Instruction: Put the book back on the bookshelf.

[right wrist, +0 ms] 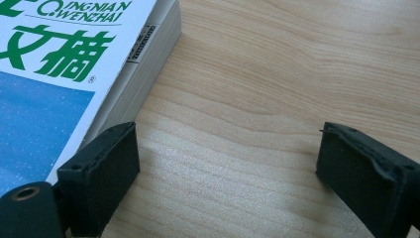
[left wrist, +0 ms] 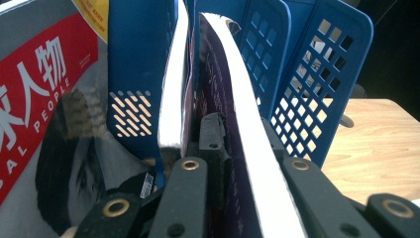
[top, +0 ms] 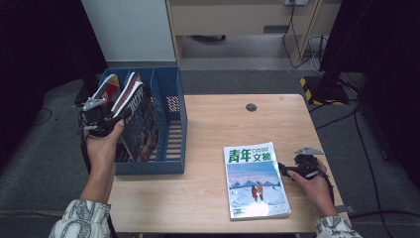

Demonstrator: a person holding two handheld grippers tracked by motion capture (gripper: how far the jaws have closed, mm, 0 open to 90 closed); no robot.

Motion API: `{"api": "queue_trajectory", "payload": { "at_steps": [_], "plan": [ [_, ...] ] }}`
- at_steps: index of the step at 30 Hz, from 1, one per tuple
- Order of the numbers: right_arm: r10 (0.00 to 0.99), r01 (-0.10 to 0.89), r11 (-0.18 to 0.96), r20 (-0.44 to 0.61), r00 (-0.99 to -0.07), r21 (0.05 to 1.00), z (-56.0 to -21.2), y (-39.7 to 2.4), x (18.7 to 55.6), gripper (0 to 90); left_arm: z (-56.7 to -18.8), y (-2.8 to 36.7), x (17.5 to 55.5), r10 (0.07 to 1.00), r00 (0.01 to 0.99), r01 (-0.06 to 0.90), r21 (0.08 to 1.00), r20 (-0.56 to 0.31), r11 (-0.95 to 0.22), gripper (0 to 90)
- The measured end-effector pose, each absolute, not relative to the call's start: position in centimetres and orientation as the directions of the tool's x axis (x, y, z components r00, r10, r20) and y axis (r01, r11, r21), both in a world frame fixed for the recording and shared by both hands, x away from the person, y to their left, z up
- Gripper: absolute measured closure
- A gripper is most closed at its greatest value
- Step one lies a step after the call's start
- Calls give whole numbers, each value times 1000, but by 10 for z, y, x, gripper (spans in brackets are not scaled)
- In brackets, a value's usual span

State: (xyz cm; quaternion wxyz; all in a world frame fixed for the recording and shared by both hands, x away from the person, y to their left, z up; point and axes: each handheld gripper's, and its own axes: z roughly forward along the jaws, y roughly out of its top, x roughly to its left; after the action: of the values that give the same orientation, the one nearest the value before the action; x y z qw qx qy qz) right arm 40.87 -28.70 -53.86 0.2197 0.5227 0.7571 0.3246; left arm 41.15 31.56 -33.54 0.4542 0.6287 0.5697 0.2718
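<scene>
Two grippers: the left gripper [top: 115,115] clamps a dark magazine [top: 138,116] by its top edge, inside the blue rack [top: 171,166]. Thin and floppy, it likely sags unless pinched near the spine. The right gripper [right wrist: 225,163] rests unclenched beside another magazine [top: 255,181].

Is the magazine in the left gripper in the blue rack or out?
In. The magazine stands in the rack, left gripper shut on it.

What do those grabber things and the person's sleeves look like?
Both grippers are black. The left gripper has bars with brass-coloured rivets and a grey three-cornered plate on top; the right gripper has blocky black pads and its own grey plate. Both sleeves are pale with a dark swirly pattern.
</scene>
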Motion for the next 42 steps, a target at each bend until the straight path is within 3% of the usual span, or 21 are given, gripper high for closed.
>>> {"api": "queue_trajectory", "payload": {
  "at_steps": [31,42],
  "plan": [
    [933,649,245,6,-360,720,-539,-286,408,96,-322,308,425,966,224,563,826,-130,-19,753],
    [933,649,245,7,-360,720,-539,-286,408,95,-323,309,423,967,225,551,834,-118,-26,819]
  ]
}}
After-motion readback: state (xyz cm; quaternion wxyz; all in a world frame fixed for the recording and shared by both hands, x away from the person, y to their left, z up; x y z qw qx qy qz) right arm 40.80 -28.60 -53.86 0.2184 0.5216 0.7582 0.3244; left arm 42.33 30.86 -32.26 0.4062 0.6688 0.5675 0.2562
